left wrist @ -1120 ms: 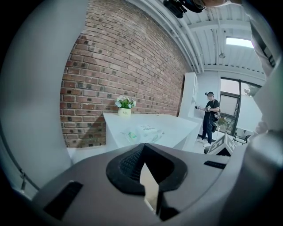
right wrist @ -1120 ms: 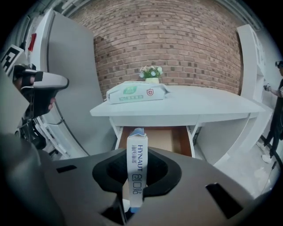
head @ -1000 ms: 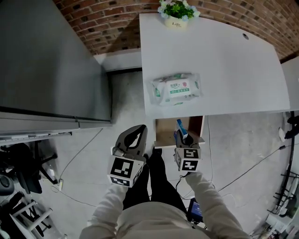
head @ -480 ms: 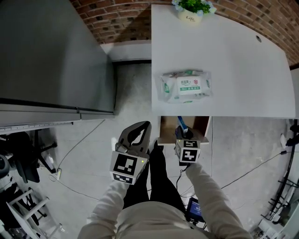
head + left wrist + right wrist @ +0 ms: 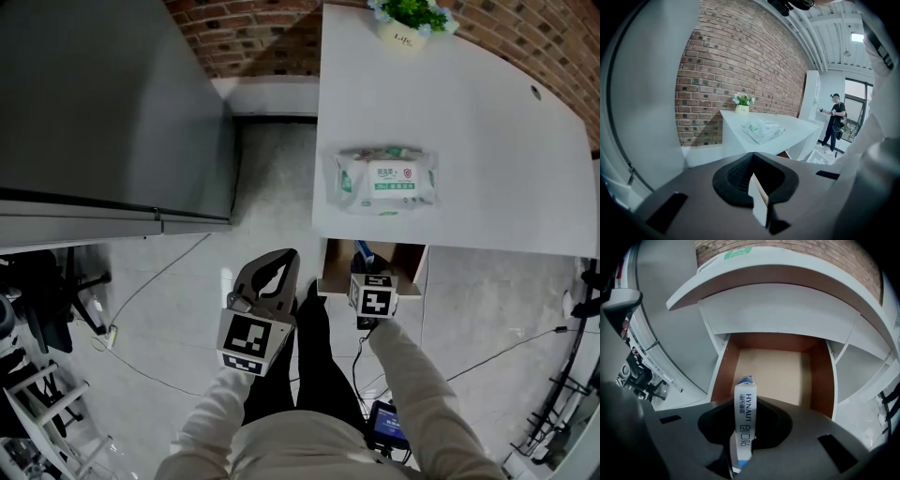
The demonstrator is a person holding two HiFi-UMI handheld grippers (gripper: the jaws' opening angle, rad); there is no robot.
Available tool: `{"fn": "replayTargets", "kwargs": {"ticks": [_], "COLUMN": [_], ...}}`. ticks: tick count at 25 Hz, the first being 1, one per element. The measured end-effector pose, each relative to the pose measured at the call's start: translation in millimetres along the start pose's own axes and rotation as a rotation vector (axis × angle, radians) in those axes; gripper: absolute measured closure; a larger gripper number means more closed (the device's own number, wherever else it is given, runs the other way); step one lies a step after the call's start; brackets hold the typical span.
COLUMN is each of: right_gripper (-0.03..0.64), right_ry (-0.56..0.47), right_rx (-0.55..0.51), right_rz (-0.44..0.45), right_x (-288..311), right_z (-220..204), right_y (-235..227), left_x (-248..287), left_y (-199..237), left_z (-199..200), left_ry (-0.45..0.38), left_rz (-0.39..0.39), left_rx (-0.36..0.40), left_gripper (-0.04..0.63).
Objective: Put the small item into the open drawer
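Packet (image 5: pixel 744 411) sits clamped in the narrowly parted right gripper (image 5: pixel 364 266), seemingly just above the open drawer (image 5: pixel 774 373).

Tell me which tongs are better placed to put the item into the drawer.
Right. The right tongs hold the packet and point into the open drawer. The left tongs are shut, empty and off to its side.

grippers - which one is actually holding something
The right gripper: a thin blue-and-white sachet is clamped between its jaws, pointing at the open drawer. The left gripper has nothing between its jaws.
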State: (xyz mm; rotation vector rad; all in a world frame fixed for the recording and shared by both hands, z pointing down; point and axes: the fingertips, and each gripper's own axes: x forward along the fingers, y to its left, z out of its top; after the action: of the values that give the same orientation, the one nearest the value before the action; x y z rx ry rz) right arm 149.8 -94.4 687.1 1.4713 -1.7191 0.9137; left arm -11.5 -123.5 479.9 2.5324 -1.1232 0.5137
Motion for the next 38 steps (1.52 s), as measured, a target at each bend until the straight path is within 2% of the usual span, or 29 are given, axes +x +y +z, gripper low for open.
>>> {"fn": "replayTargets", "kwargs": {"ticks": [8, 15, 38], "right_gripper": [0.535, 0.535, 0.534], "right_ry": [0.050, 0.120, 0.176], "right_rx": [-0.026, 0.007, -0.042], "right_rz": [-0.013, -0.057, -0.074], "right_x": [25.7, 42.8, 78.2], "right_z": [-1.1, -13.3, -20.3], "right_y": [-6.5, -16.0, -12.4], "left_x": [3.0, 10.3, 20.0], "left_y": [7.3, 6.4, 8.2], "left_z": [-11.5, -17.0, -41.1], "left_ry": [0.015, 0.024, 0.064], "left_rz": [0.026, 0.024, 0.043], "left_rx": [-0.024, -0.037, -0.068], "left_gripper": [0.578, 0.578, 0.578]}}
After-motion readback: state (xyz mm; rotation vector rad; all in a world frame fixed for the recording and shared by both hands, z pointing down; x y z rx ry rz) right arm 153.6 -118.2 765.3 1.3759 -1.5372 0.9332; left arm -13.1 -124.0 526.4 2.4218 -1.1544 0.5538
